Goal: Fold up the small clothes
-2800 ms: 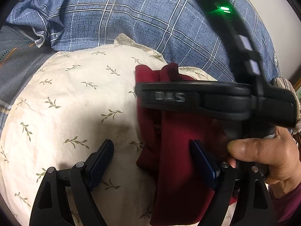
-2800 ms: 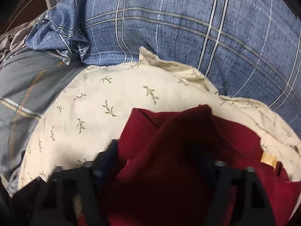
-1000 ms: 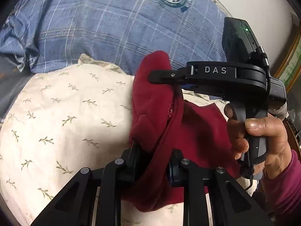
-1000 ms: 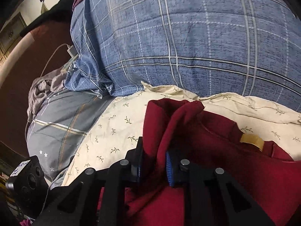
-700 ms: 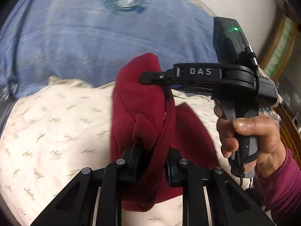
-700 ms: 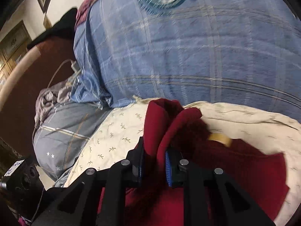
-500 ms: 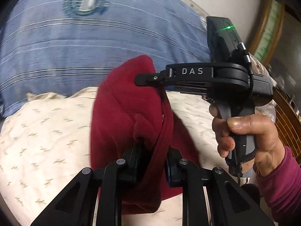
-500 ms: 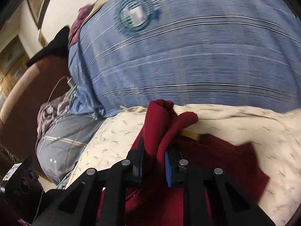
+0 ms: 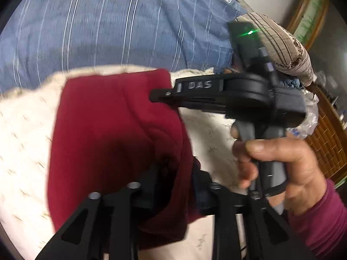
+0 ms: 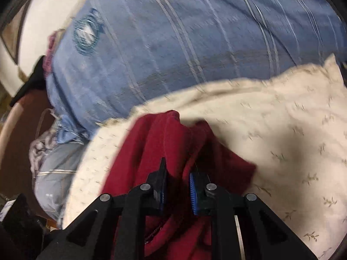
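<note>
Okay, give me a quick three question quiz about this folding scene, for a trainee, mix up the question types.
1. True or false: both grippers are shut on the red garment.
2. Multiple choice: the garment rests on A) a wooden table, B) a cream leaf-print pillow, C) a tiled floor.
3. Fill in: behind the pillow lies a ____ plaid blanket.

Key:
1. True. The left gripper and the right gripper each pinch a fold of it.
2. B
3. blue
</note>
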Action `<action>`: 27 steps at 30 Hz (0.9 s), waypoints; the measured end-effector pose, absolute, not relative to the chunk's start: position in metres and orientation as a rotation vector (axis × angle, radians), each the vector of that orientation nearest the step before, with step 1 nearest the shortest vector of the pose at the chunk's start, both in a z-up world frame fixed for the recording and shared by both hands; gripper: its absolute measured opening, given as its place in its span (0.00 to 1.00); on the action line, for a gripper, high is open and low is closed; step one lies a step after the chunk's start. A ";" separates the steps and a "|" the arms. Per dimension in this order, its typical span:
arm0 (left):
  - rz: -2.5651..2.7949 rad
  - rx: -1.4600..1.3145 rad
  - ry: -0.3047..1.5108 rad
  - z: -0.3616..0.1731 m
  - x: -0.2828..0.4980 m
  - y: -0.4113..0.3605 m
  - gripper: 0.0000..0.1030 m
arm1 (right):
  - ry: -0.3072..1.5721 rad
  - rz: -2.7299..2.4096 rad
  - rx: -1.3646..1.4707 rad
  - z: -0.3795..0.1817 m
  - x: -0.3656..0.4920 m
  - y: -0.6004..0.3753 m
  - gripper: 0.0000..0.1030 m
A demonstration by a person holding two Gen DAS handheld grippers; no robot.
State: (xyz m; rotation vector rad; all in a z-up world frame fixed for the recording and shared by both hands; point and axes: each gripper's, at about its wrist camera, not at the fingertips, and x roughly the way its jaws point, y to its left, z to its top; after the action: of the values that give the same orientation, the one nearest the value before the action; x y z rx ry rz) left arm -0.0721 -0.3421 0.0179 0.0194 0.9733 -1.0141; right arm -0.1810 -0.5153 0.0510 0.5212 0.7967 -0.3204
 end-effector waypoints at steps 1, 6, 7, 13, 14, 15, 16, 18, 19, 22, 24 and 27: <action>-1.044 -0.002 0.993 0.018 -0.074 -0.340 0.44 | 0.802 -0.336 0.535 0.047 -0.184 -0.518 0.27; -1.128 0.039 0.941 0.045 -0.084 -0.296 0.50 | 0.752 -0.335 0.553 0.069 -0.210 -0.503 0.34; -1.114 0.047 0.924 0.052 -0.087 -0.283 0.52 | 0.744 -0.317 0.542 0.075 -0.215 -0.496 0.37; -0.894 0.087 0.874 0.057 -0.078 -0.223 0.58 | 0.761 -0.167 0.446 0.090 -0.235 -0.430 0.65; -0.877 0.076 0.887 0.053 -0.074 -0.223 0.58 | 0.781 -0.174 0.434 0.086 -0.231 -0.424 0.65; -0.867 0.061 0.902 0.048 -0.072 -0.223 0.58 | 0.807 -0.192 0.415 0.079 -0.226 -0.420 0.65; -0.861 0.050 0.919 0.044 -0.070 -0.225 0.58 | 0.824 -0.212 0.394 0.073 -0.221 -0.419 0.63; -0.858 0.062 0.956 0.036 -0.078 -0.231 0.58 | 0.851 -0.267 0.320 0.063 -0.220 -0.417 0.26; -0.864 0.081 0.963 0.033 -0.082 -0.234 0.58 | 0.849 -0.290 0.310 0.059 -0.226 -0.420 0.15; -0.861 0.127 0.931 0.029 -0.086 -0.240 0.58 | 0.865 -0.299 0.363 0.044 -0.250 -0.429 0.15; -0.839 0.160 0.932 0.023 -0.085 -0.251 0.58 | 0.879 -0.300 0.369 0.035 -0.253 -0.429 0.14; -0.802 0.142 0.941 0.021 -0.082 -0.253 0.58 | 0.863 -0.303 0.366 0.041 -0.257 -0.426 0.15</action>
State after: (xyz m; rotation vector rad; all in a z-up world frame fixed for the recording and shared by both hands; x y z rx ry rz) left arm -0.0821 -0.2528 0.0207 0.1416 0.9408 -0.8016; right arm -0.2569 -0.4257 0.0405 0.3663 0.8632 -0.3026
